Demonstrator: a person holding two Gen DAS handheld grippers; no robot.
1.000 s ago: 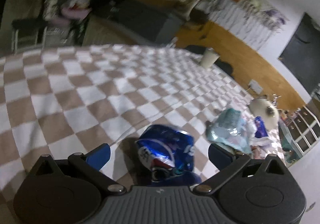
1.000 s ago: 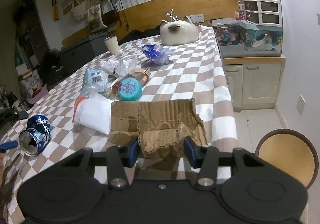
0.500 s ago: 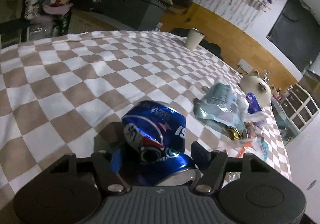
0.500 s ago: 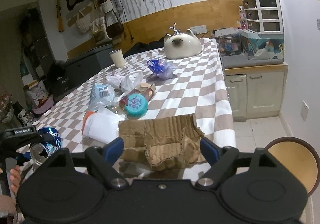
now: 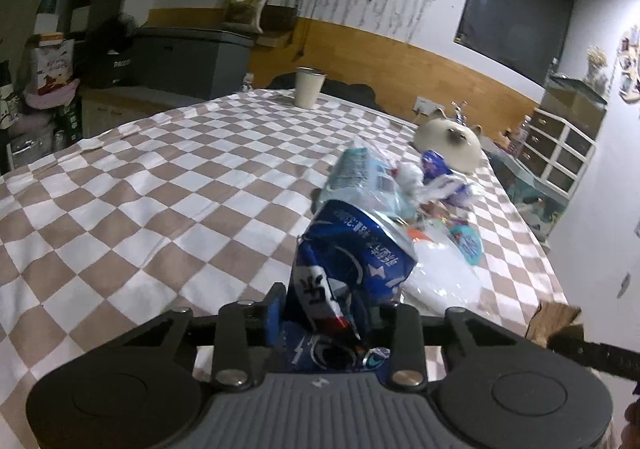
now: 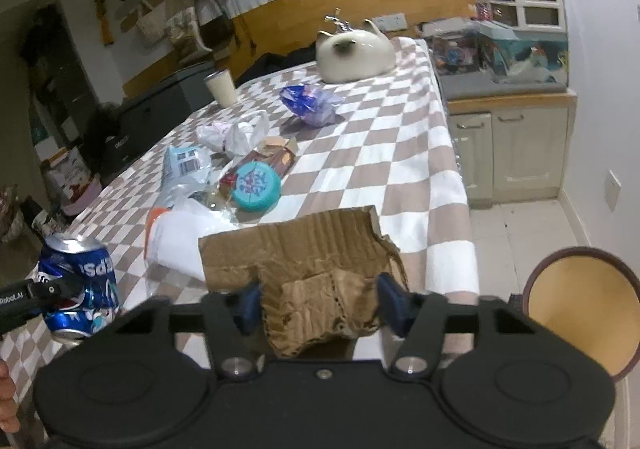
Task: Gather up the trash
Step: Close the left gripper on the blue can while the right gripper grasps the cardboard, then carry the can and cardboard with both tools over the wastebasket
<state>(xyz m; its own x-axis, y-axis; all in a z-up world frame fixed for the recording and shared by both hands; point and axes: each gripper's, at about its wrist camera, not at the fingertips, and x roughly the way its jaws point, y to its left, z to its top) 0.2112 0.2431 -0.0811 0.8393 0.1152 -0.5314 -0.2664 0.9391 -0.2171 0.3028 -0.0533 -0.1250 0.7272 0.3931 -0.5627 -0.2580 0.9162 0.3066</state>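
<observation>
Left wrist view shows the left gripper (image 5: 326, 313) closing on a crushed blue soda can (image 5: 348, 273), pads pressing its dented sides, the can tipped up off the checkered tablecloth (image 5: 160, 185). Just right of the can, the right gripper (image 6: 320, 303) is closing around a torn piece of cardboard (image 6: 296, 253) at the cloth's near edge. Beyond the can lie loose wrappers and a teal lid (image 6: 256, 185). Best to squeeze gently, since the thin can could buckle and slip, and lift both pieces straight clear.
</observation>
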